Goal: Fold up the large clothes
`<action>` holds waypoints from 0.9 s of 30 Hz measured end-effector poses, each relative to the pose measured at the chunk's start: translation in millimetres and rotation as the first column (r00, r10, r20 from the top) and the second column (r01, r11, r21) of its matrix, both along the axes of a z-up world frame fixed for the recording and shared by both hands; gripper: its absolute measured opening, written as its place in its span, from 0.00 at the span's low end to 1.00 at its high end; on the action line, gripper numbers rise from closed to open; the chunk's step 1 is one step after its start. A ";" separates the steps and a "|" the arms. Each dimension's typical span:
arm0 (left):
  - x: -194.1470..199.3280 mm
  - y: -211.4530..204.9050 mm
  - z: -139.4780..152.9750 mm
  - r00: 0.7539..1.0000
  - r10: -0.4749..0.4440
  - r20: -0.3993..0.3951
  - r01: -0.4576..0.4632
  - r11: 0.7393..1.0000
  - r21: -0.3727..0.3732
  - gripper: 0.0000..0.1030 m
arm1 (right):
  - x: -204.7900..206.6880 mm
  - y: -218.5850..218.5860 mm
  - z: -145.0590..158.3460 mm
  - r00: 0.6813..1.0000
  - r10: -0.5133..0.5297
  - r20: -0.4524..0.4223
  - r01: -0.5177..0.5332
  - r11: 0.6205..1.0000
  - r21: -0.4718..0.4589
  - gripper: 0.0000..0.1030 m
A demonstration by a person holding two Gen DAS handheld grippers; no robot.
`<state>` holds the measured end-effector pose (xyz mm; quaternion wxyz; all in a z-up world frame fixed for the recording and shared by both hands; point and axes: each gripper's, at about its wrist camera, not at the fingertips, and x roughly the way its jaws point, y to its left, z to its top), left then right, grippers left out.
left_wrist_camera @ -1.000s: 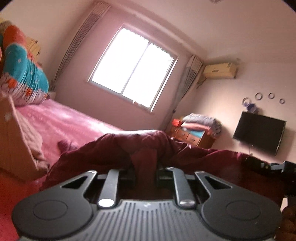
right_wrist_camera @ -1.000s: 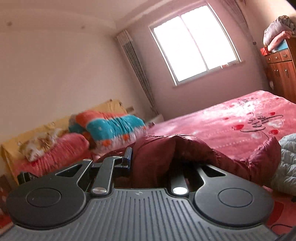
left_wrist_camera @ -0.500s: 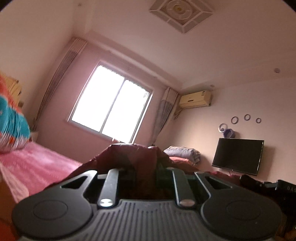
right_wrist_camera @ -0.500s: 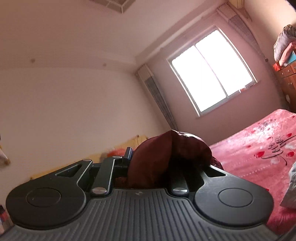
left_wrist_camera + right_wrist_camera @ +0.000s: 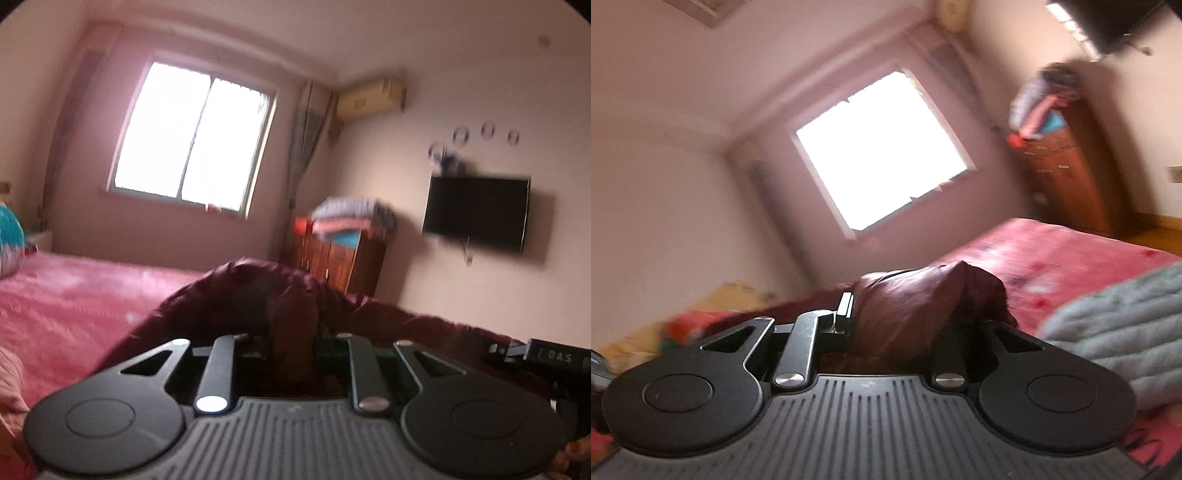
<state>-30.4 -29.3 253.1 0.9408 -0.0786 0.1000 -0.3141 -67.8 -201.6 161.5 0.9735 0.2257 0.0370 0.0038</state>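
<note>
- Left wrist view: the left tool (image 5: 291, 343) is pinching a fold of the maroon coat (image 5: 258, 291) between its fingers; its jaws are opening slightly, with the cloth still bunched in the narrow gap.
- The coat is draping from the tool over the near edge of the bed (image 5: 74, 295) and stretching off rightward toward the right tool (image 5: 546, 356), which is showing at the frame's right edge.
- Beyond the bed, the window (image 5: 195, 140) is glowing; right of the bed, a dresser (image 5: 340, 262) is carrying stacked bedding.
- Right wrist view: the right tool (image 5: 905, 325) is gripping a thick bunch of the coat (image 5: 923, 295); its jaws are easing apart, with the fabric still filling the space between them.
- The coat is rising above the tool, over the bed (image 5: 1052, 254).
- A grey quilted garment (image 5: 1108, 321) is lying on the bed, right of the coat.
</note>
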 end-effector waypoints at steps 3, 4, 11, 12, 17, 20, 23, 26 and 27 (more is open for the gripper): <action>21.5 -21.9 -24.0 0.999 -0.005 -0.054 0.007 0.999 0.046 0.29 | 21.4 -19.2 -40.3 0.996 -0.059 -0.073 0.060 0.998 0.011 0.32; 22.8 -22.8 -28.6 0.998 0.001 -0.065 0.002 0.998 0.055 0.33 | 27.8 -24.9 -55.6 0.993 -0.076 -0.096 0.078 0.997 0.019 0.38; 41.1 -33.7 -53.8 0.992 0.034 -0.119 -0.019 0.992 0.127 0.74 | 45.6 -66.5 -120.0 0.961 -0.150 -0.231 0.176 0.980 0.097 0.69; 43.4 -32.7 -54.3 0.991 0.032 -0.128 -0.015 0.991 0.136 0.76 | 49.9 -71.6 -123.5 0.957 -0.153 -0.245 0.184 0.977 0.106 0.73; 44.3 -15.1 -57.3 0.987 0.039 -0.158 -0.009 0.982 0.187 0.90 | 34.4 -78.0 -157.4 0.928 -0.214 -0.305 0.246 0.967 0.069 0.98; 42.2 -2.4 -58.4 0.984 0.056 -0.167 -0.019 0.976 0.216 0.92 | 27.8 -90.3 -164.7 0.908 -0.243 -0.342 0.284 0.956 0.077 0.98; 35.3 16.1 -53.3 0.980 0.117 -0.163 -0.080 0.973 0.216 0.94 | 13.2 -101.8 -151.9 0.888 -0.278 -0.366 0.325 0.943 0.072 0.98; 24.4 35.5 -50.8 0.968 0.193 -0.160 -0.157 0.964 0.216 0.96 | -13.1 -95.9 -130.4 0.856 -0.351 -0.379 0.388 0.921 0.025 0.98; 20.3 41.6 -50.7 0.965 0.209 -0.158 -0.174 0.962 0.212 0.96 | -14.5 -97.9 -115.2 0.855 -0.362 -0.371 0.398 0.917 0.023 0.98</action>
